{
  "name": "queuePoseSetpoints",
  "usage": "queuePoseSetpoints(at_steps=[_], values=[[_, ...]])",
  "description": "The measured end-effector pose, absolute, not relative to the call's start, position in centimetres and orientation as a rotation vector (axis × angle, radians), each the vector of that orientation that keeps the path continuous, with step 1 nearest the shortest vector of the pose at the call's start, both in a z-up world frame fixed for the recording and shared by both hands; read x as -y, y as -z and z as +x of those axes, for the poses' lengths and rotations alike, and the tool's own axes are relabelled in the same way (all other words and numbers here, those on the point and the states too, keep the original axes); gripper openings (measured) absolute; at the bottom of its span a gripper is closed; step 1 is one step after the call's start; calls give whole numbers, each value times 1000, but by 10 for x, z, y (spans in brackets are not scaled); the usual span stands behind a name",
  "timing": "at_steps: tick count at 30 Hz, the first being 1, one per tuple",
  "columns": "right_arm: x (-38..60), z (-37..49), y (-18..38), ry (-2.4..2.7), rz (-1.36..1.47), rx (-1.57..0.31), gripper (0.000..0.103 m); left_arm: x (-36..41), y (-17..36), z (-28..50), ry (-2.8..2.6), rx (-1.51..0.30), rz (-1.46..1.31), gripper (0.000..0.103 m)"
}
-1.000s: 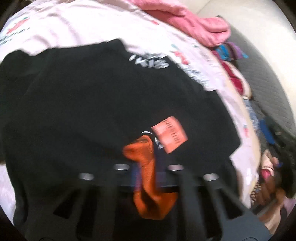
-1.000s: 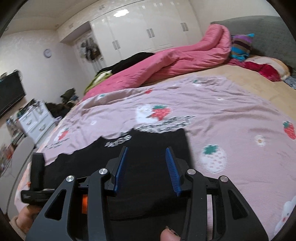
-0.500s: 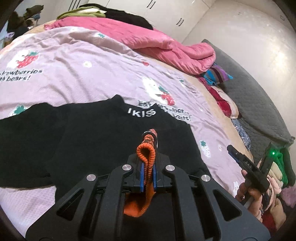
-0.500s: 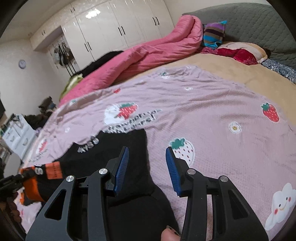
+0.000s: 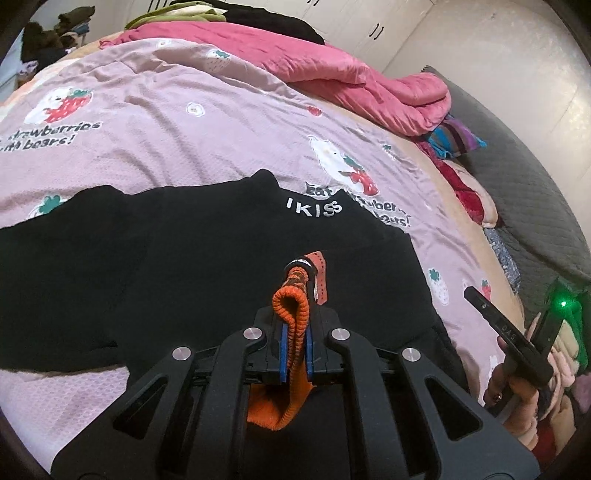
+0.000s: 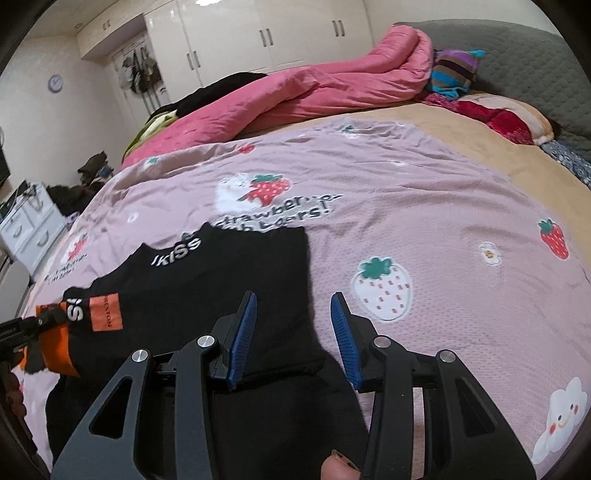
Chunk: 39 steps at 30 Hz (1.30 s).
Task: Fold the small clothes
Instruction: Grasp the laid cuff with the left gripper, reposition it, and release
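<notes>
A small black top [image 5: 207, 251] with white "IKISS" lettering lies spread on the pink strawberry bedsheet [image 5: 166, 122]. It also shows in the right wrist view [image 6: 236, 277]. My left gripper [image 5: 294, 350] is shut on its orange sleeve cuff [image 5: 293, 314], lifted over the garment's body; the cuff and left gripper show at the left edge of the right wrist view [image 6: 55, 339]. My right gripper [image 6: 291, 332] is open and empty, above the garment's right edge. It appears at the right of the left wrist view [image 5: 498, 325].
A rolled pink quilt [image 6: 295, 92] lies along the far side of the bed. A striped cloth [image 6: 454, 74] and red pillow [image 6: 498, 118] sit by the grey headboard [image 6: 535, 66]. White wardrobes [image 6: 258, 33] and a drawer unit [image 6: 26, 225] stand beyond.
My left gripper has lifted and carried the orange cuff over the garment's body. My right gripper has moved right towards the garment's right edge, still open.
</notes>
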State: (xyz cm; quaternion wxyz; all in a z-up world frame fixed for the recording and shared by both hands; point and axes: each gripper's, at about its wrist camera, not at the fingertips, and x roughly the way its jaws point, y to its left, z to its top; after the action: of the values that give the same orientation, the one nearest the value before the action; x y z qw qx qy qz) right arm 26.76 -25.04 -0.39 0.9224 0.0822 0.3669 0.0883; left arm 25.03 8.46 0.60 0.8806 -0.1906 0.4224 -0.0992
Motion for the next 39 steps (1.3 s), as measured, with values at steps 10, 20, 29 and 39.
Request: queuePoseSetpoints(at_steps=[10,20,29,39], values=[[214,267,13,-286,111,-797,40,-82,-17,243,146,-843,-315,5],[185,270,27,-332,60,-848,40,-57,-1,245,160,-896,-242,8],[186,285,52,-299,61,-957,41,-48,50,251,137,-1042,-213,16],[183,281,57,-284,35,-972,52,-51,51,242,153,-1023,-220,16]])
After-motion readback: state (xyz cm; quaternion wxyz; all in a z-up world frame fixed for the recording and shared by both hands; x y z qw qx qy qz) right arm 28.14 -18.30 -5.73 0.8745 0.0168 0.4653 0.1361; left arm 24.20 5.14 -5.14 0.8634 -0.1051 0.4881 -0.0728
